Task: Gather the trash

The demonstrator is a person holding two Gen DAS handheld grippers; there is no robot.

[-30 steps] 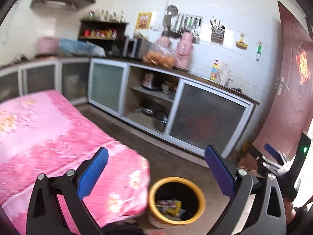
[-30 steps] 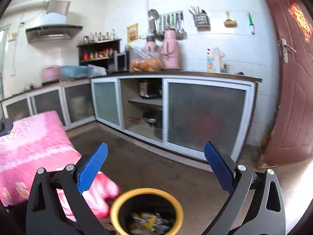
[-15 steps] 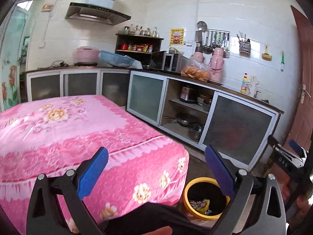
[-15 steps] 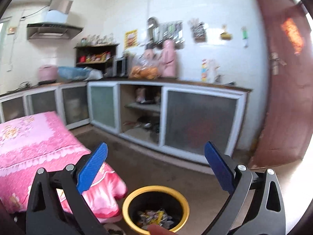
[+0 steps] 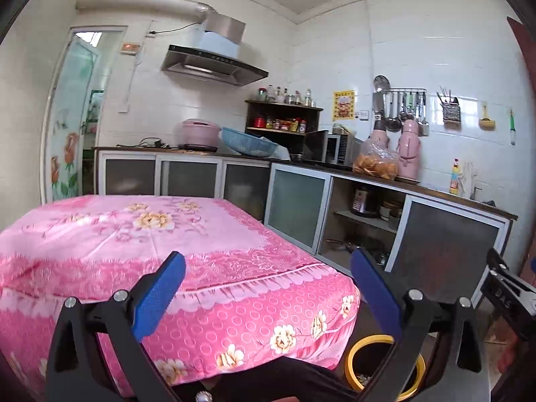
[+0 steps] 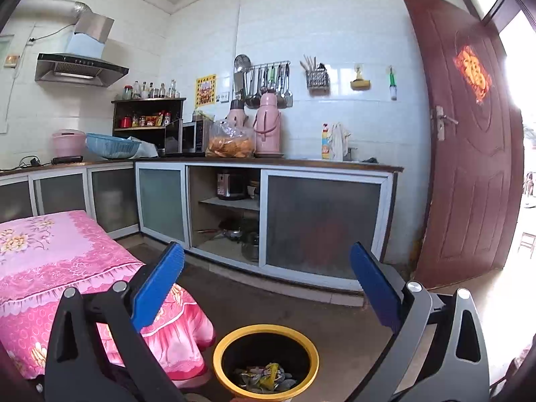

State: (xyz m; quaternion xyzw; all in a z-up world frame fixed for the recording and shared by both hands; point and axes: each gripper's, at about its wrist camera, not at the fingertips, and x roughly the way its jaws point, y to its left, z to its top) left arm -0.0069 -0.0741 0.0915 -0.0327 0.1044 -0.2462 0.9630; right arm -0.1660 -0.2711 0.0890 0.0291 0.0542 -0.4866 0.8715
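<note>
Our bin (image 6: 266, 361) sits at six o'clock in the right wrist view, yellow rim, black inside, with crumpled wrappers (image 6: 264, 377) lying at the bottom. Since a second ago we've lifted both cameras: the bin has slid lower and the table's pink cloth (image 5: 160, 234) now fills far more of the left view. There the bin (image 5: 385, 365) peeks out at five o'clock, just beside the cloth's corner. Our left gripper (image 5: 268, 298) hangs with fingers spread wide, nothing between them. Our right gripper (image 6: 268, 288) too, fingers wide apart and empty above the bin. Behind, at twelve o'clock, the open cupboard (image 6: 227, 214) holds pots.
</note>
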